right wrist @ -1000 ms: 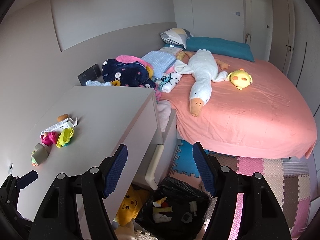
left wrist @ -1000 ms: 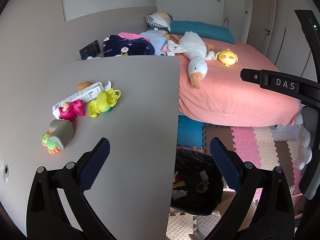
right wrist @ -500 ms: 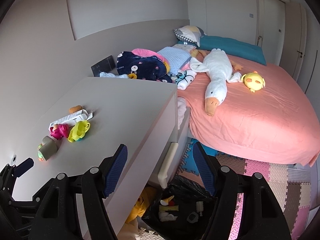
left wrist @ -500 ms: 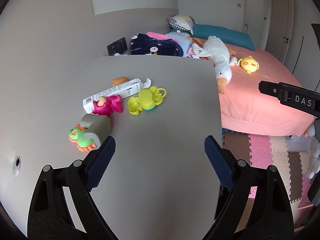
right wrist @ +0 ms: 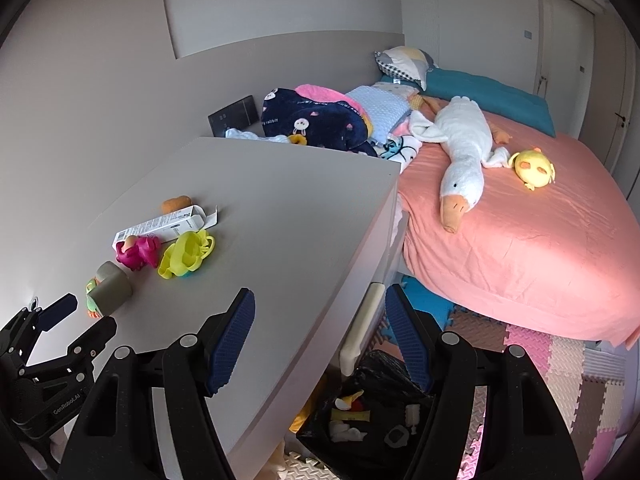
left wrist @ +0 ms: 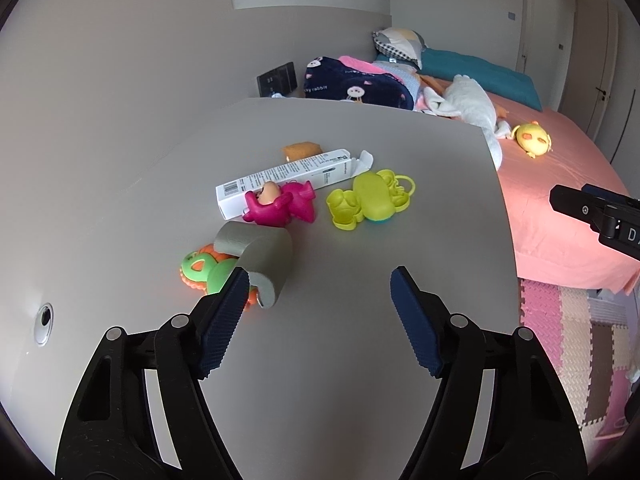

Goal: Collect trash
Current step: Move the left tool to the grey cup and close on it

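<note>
Where the pink-sheeted bed meets it, the grey bench carries a white carton lying flat among toys, beside a curled grey foam strip; black trash bag on floor below. Left gripper over bench, jaws closing, nothing between; right gripper apart, empty.

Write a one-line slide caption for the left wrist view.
Left gripper, fingers closing with nothing between, nears grey foam piece, white carton and toys on the desk.
</note>
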Demonstrator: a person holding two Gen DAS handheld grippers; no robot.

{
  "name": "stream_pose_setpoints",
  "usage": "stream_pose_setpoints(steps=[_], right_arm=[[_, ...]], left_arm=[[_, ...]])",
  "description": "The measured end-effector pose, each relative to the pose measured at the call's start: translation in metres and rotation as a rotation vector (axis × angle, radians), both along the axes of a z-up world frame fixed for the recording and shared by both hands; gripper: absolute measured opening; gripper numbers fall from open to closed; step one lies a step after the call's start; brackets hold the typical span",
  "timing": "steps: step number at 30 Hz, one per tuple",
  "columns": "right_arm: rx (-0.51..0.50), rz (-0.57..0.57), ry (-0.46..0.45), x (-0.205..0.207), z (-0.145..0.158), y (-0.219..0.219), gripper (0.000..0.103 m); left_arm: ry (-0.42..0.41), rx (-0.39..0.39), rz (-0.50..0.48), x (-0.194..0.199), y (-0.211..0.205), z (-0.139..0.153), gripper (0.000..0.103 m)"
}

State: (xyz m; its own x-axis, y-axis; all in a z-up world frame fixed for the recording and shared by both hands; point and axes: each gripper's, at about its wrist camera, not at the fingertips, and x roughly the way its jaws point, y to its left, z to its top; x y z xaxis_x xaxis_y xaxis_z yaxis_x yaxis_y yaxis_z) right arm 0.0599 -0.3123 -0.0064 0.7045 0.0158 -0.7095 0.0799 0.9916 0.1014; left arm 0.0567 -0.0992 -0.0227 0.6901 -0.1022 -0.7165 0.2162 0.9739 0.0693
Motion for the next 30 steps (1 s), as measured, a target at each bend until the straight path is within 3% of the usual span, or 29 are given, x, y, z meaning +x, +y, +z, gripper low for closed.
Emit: stream_pose_setpoints(steps=[18, 22, 25, 30], right_arm=[[-0.014, 0.052, 0.043, 0.031, -0.02, 0.03, 0.068], [-0.015, 0.06, 0.05, 0.035, -0.023, 0.035, 0.068], [-0.018, 0.065, 0.054, 0.038, -0.024, 0.04, 0.068], [-0.016, 0.073, 0.055, 0.042, -0.026, 0.047, 0.068]], left_arm=[[0.03, 0.051, 0.04, 0.042, 0.018, -0.021, 0.052], [0.028, 0.064, 0.037, 0.045, 0.019, -0.024, 0.039], [0.011, 0.074, 0.021, 0.045, 0.019, -0.024, 0.037], [-0.035, 0.009, 0.033, 0.042, 0.031, -0.008, 0.035]])
